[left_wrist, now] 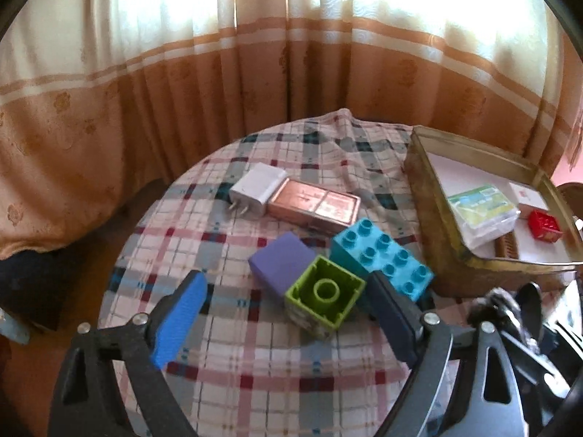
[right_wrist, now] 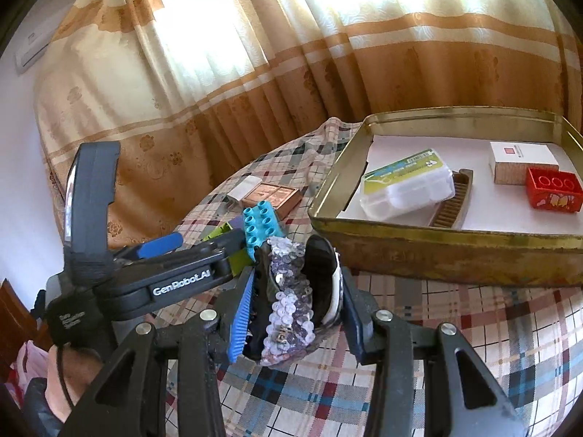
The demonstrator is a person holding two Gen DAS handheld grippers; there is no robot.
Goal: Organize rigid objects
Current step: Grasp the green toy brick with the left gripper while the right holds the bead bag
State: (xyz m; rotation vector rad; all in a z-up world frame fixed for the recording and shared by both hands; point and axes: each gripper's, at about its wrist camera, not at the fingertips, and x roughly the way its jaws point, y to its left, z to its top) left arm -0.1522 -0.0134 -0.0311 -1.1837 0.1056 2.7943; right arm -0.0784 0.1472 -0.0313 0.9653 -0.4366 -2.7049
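Sequinned pouch (right_wrist: 291,302) clamped in right gripper (right_wrist: 295,313) jaws, left gripper (left_wrist: 288,313) jaws wide

Tarnished metal tin (right_wrist: 452,251); checked cloth tablecloth (left_wrist: 255,364); glossy plastic bricks (left_wrist: 382,255); shiny sequinned pouch (right_wrist: 291,291).

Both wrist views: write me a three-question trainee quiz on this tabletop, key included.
1. True or false: the red block lies inside the tin tray.
2. What is between the right gripper fingers? A) a sequinned item B) a white charger C) a red block
3. Fill in: the green block lies hollow side ____, in front of the open left gripper.

Key:
1. True.
2. A: the sequinned item is clamped there; the white charger lies on the checked cloth.
3. Up; it touches the purple block, with the blue studded brick close beside it.
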